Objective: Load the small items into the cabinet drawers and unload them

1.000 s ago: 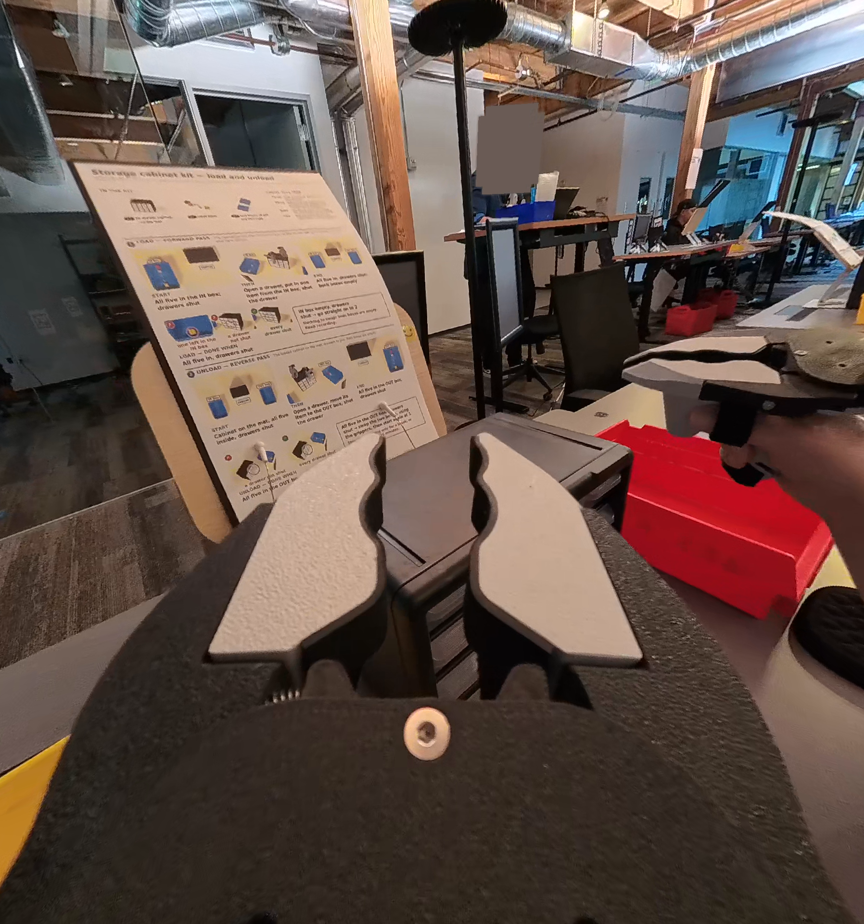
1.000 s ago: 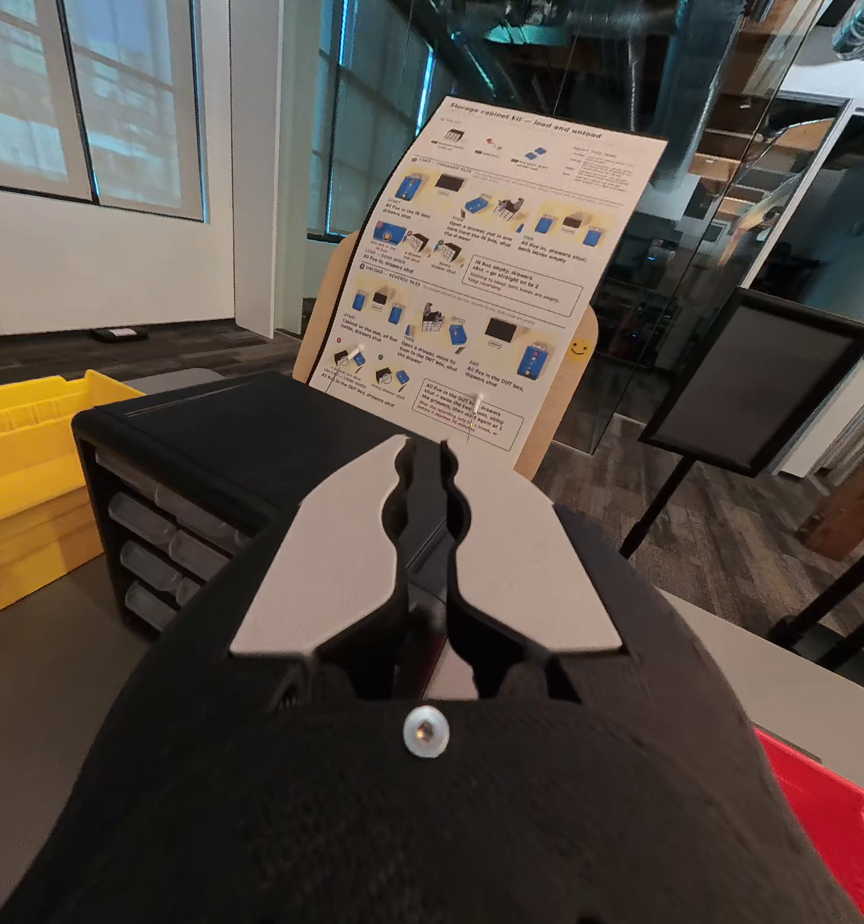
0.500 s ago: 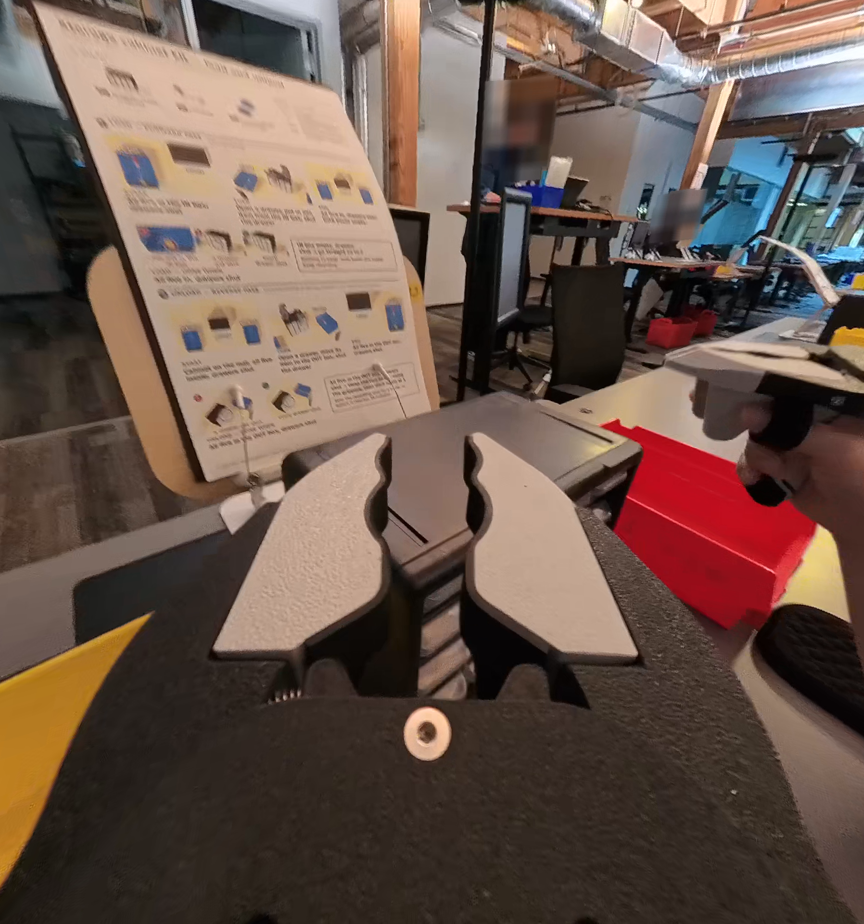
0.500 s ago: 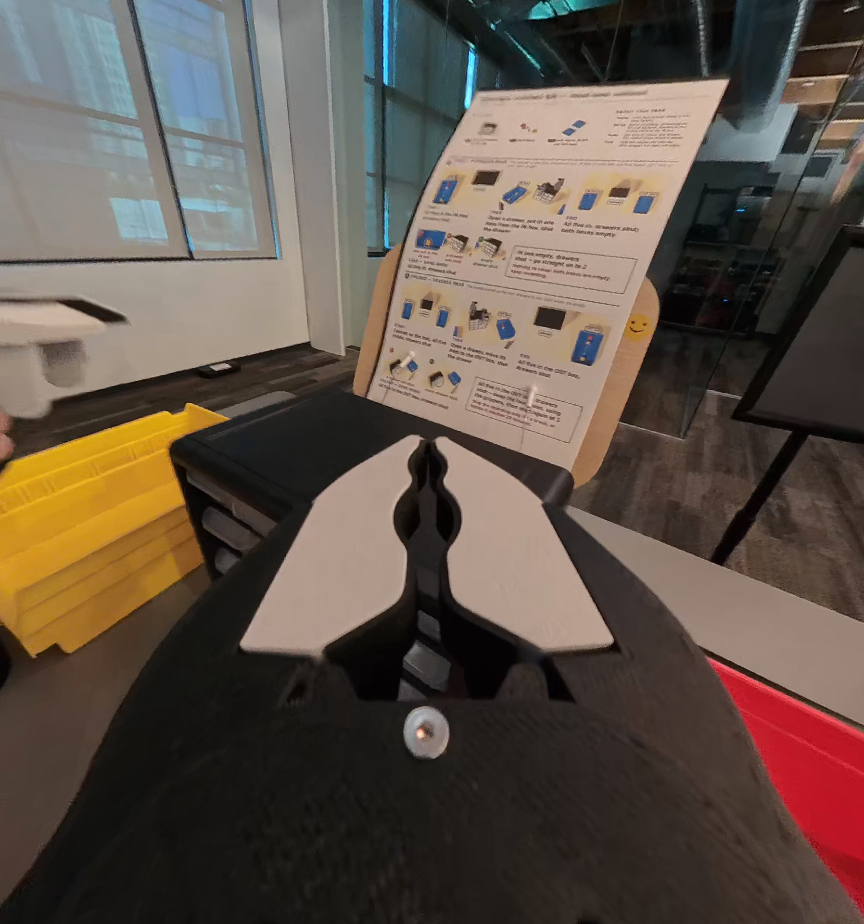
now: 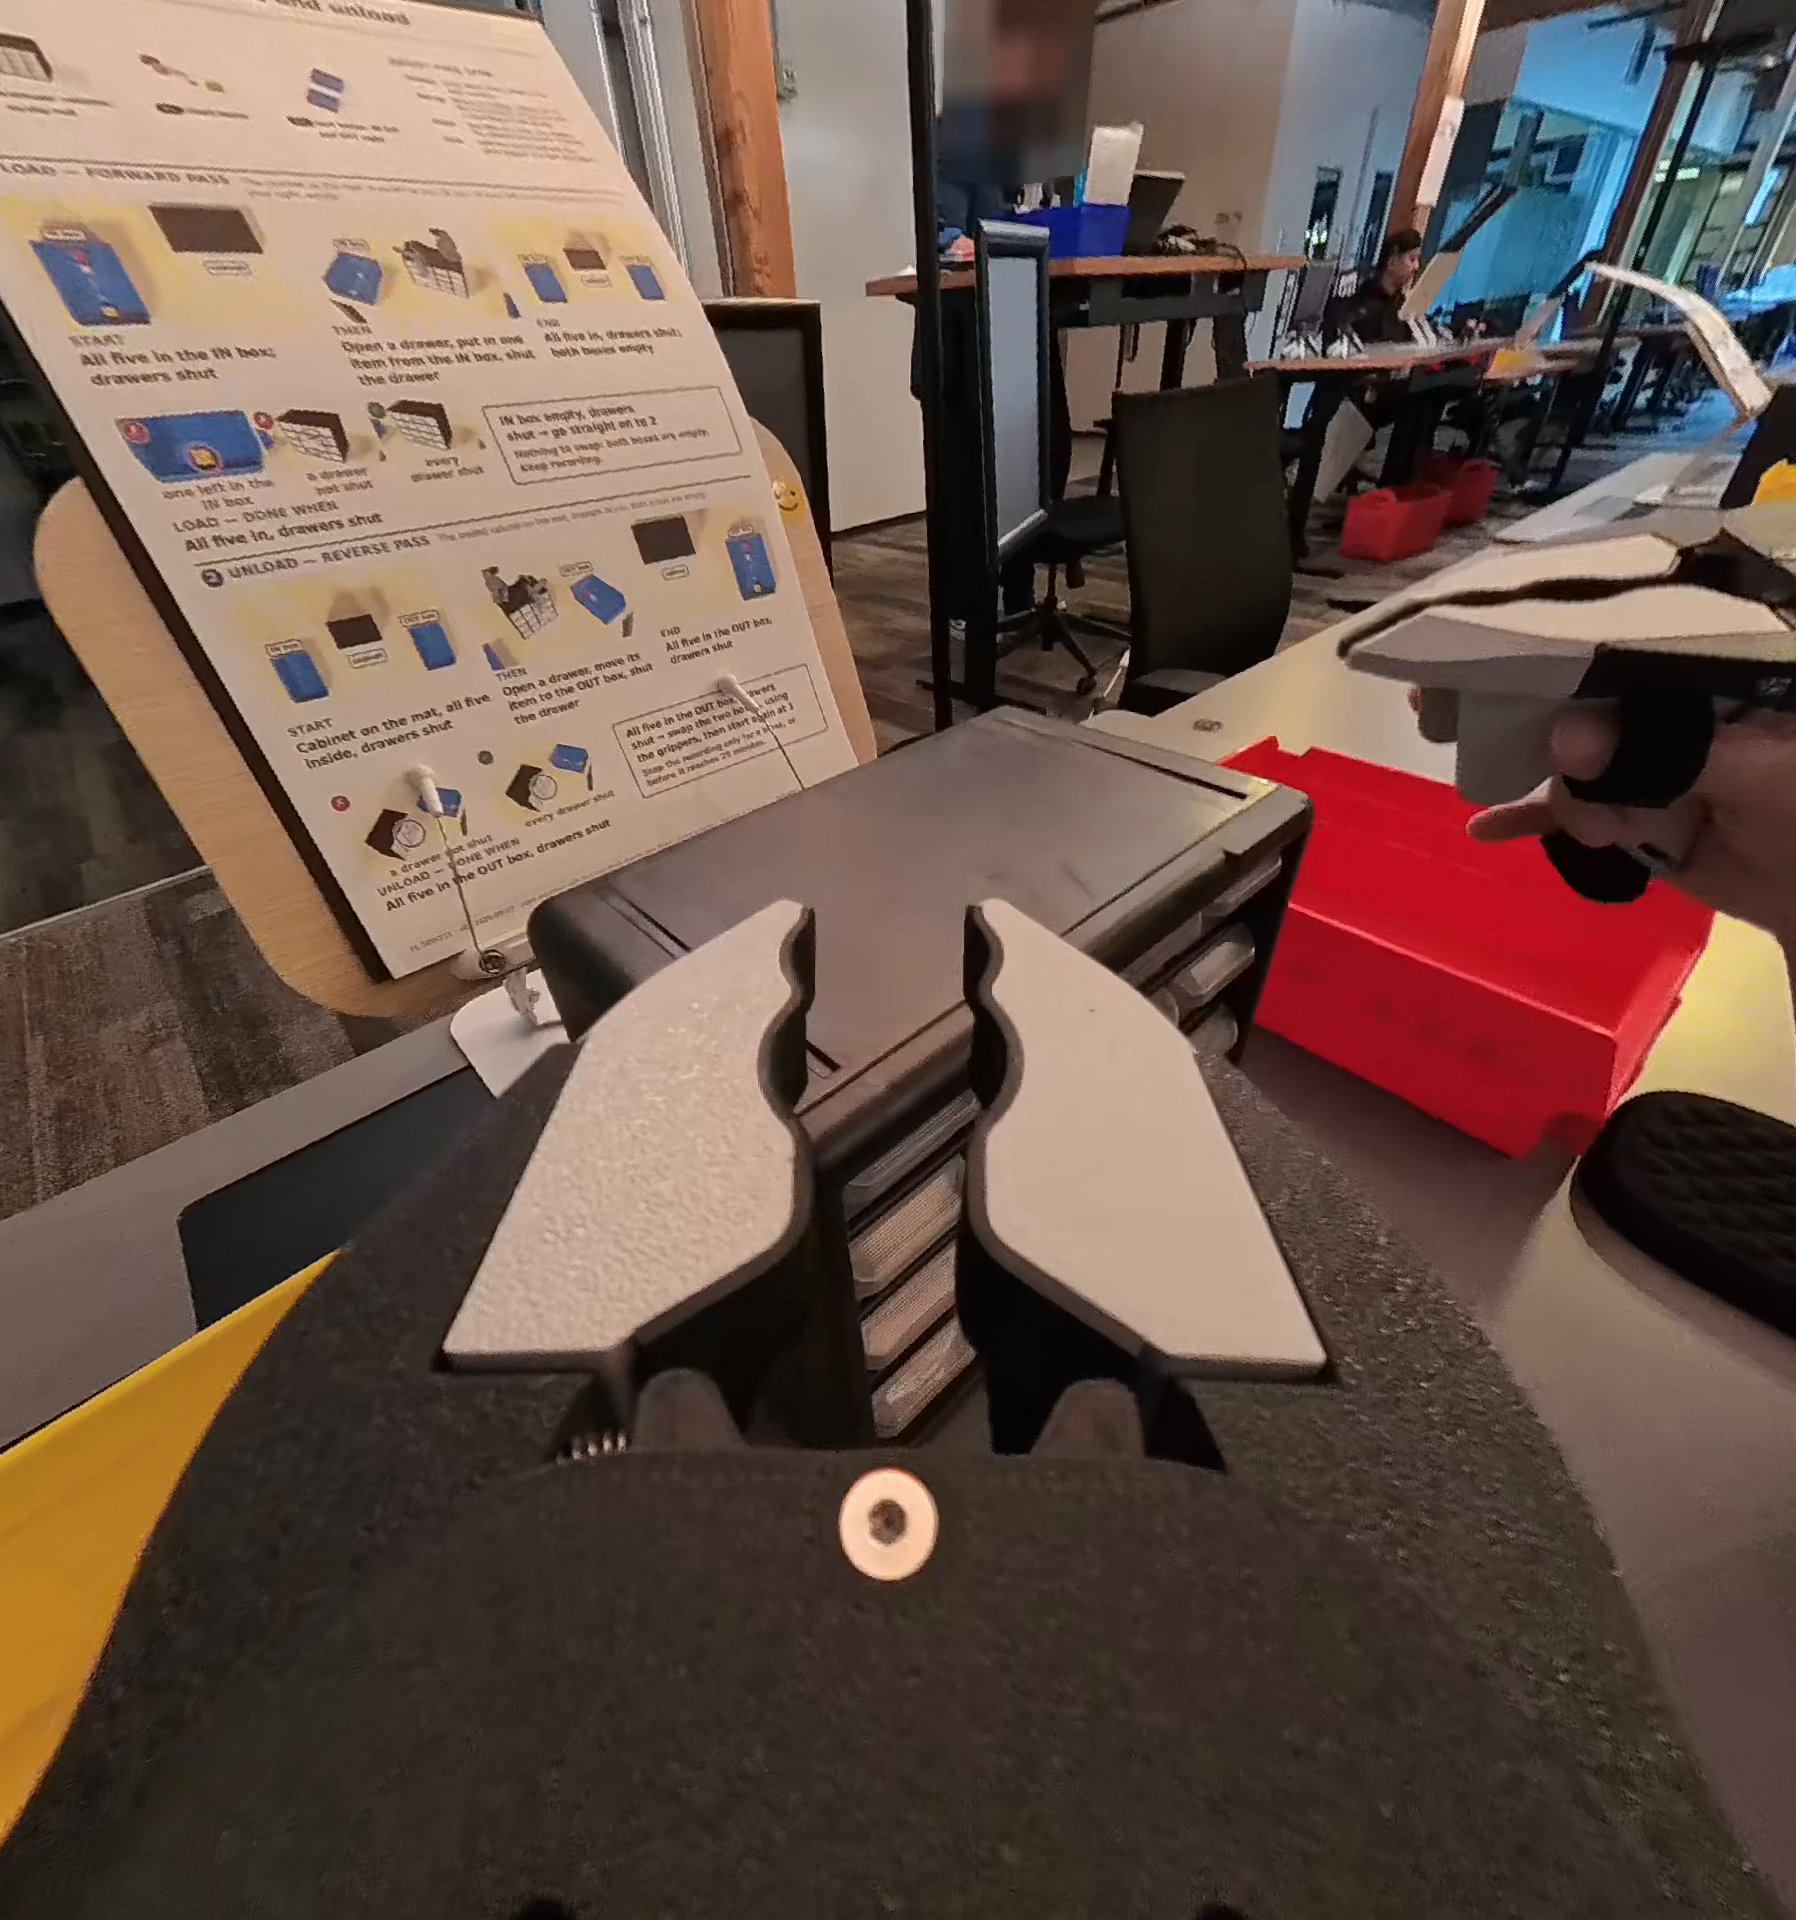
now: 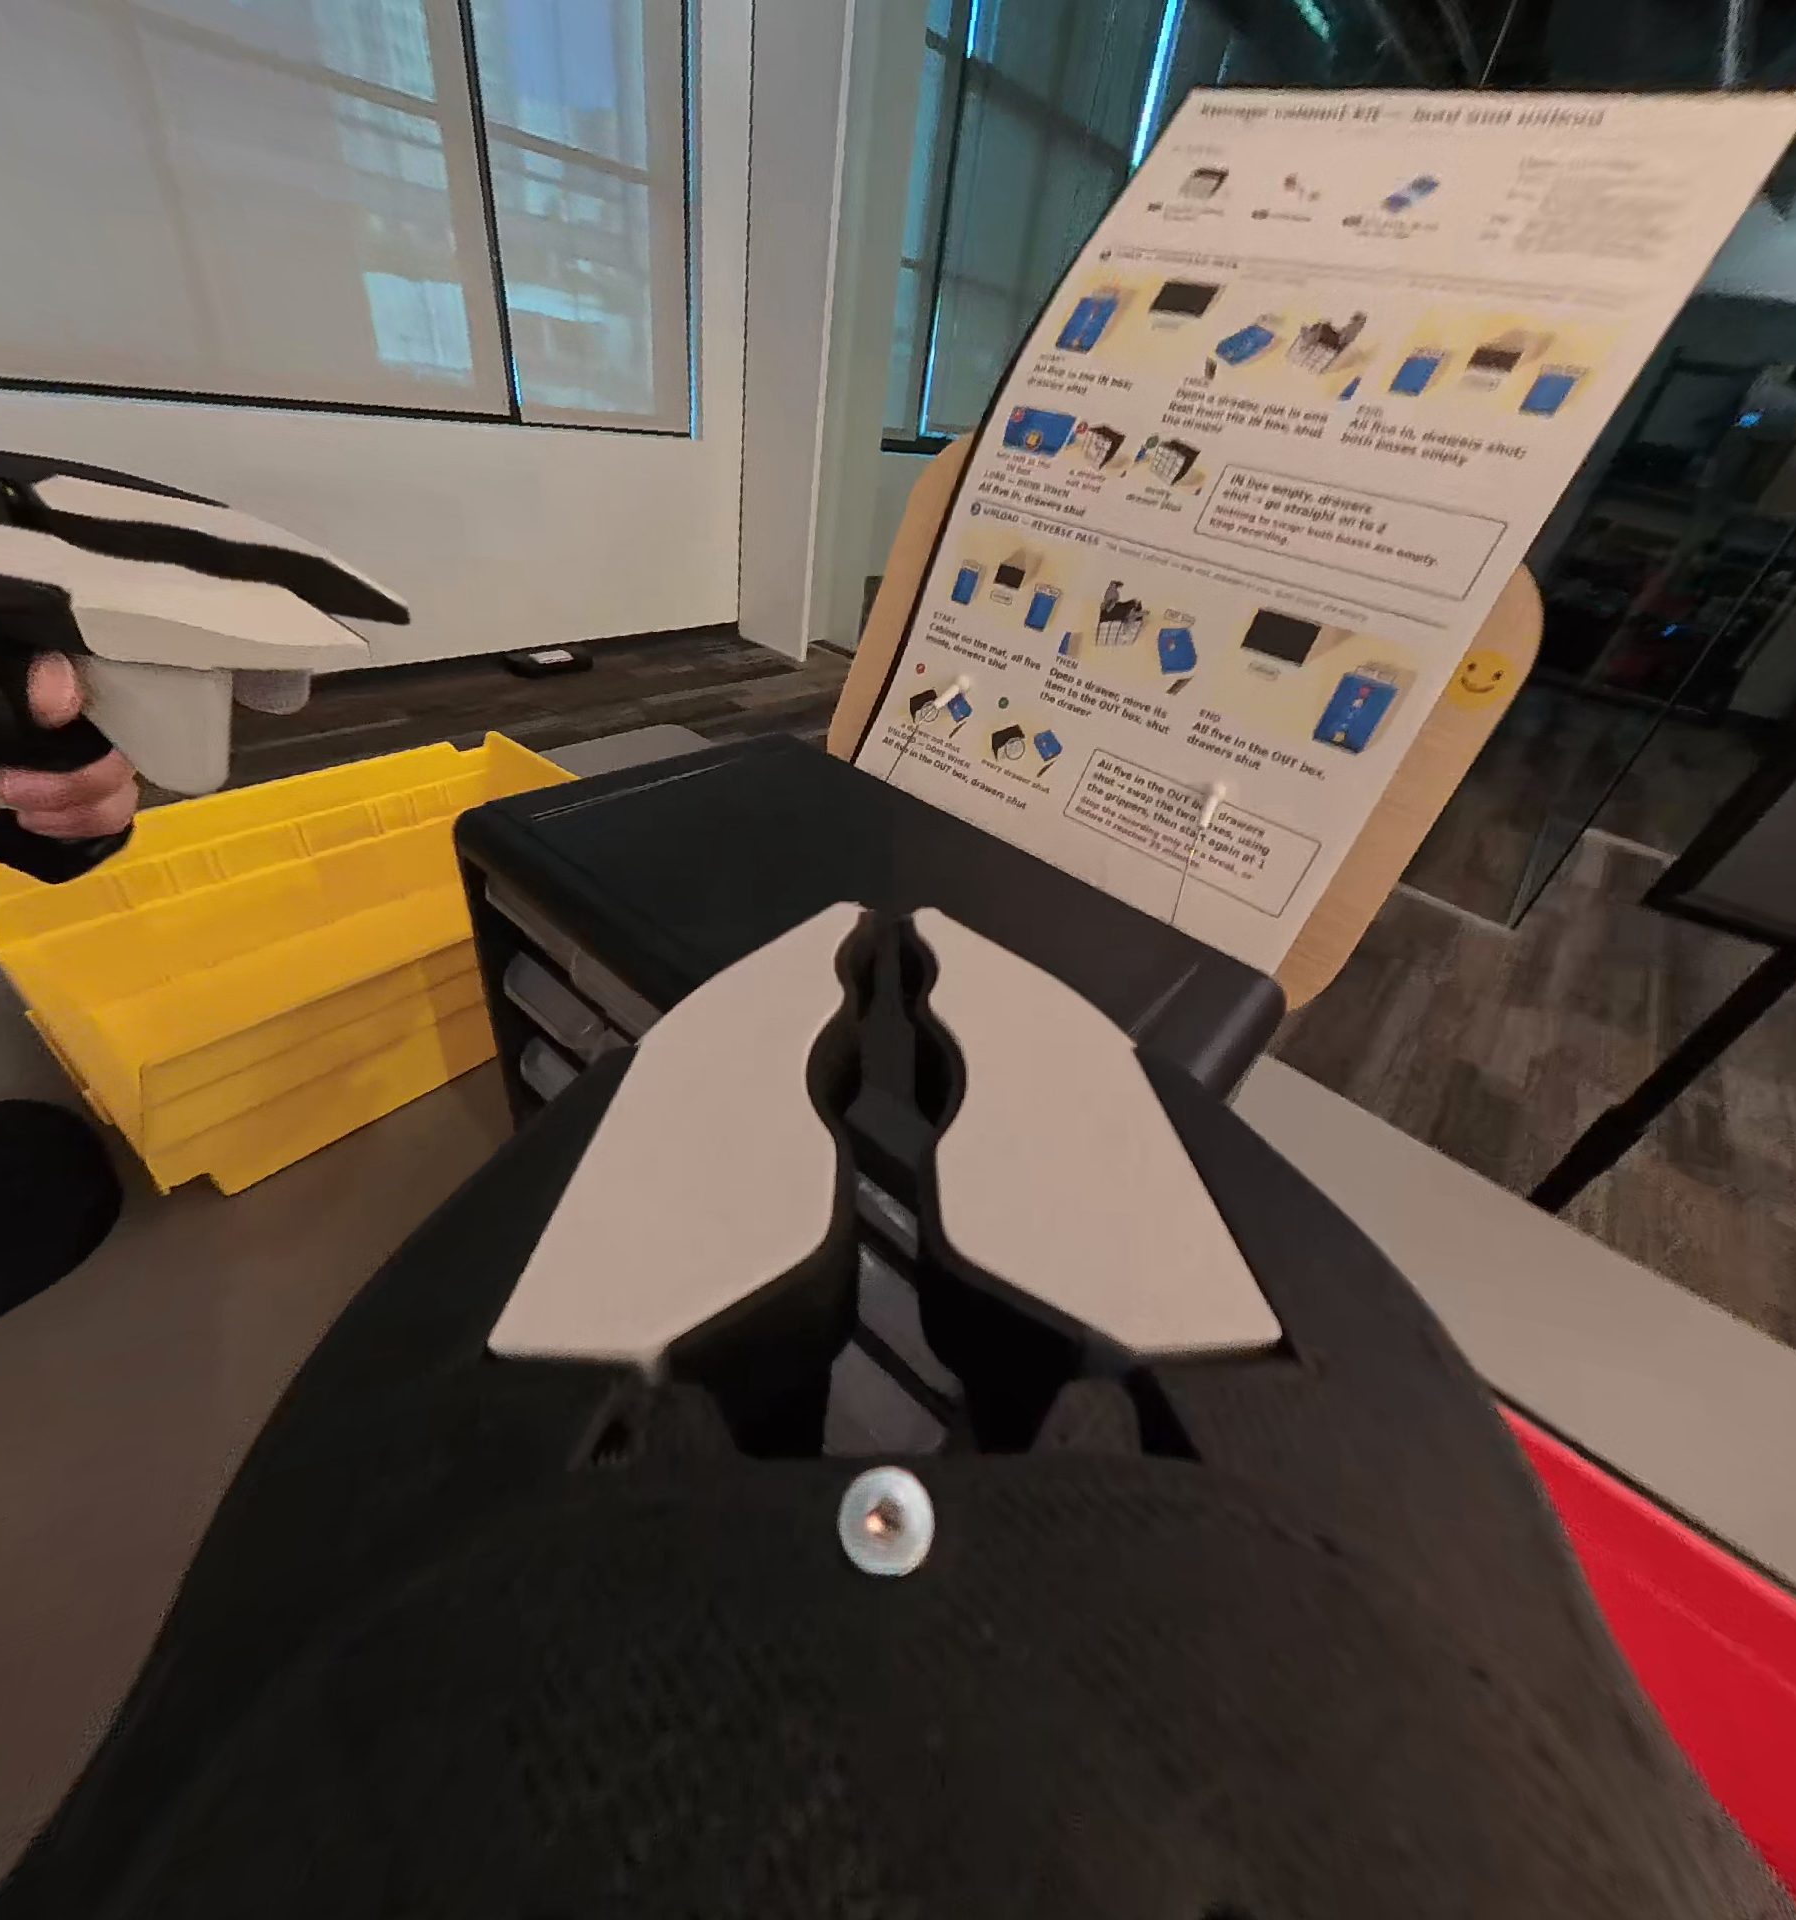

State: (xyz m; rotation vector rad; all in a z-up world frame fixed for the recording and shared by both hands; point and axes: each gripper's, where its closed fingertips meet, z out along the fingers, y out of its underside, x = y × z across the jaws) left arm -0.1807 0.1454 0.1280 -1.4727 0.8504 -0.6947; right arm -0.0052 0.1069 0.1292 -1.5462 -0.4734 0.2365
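Far left, the yellow bin (image 6: 250, 966) sits on the grey table (image 6: 198, 1403), just beside the cabinet. My left gripper (image 5: 886, 940) hovers above that side, its fingers parted with a clear gap and nothing between them; through the gap I see the cabinet's front corner and a column of clear drawers (image 5: 909, 1216), all pushed in. Dead centre is the black cabinet (image 5: 977, 831), flat top bare, standing on a dark mat (image 5: 281, 1236). Behind it leans the illustrated instruction board (image 5: 385, 468) on its wooden backing. Moving right, my right gripper (image 6: 886, 920) hangs over the cabinet's right corner, fingers pressed together at the tips, holding nothing; from the left camera I see it side-on with my hand (image 5: 1704, 821) wrapped round its handle. Farthest right, the red bin (image 5: 1445, 966) lies on the table close by the cabinet. I cannot see inside either bin from here, so the small items are out of sight.
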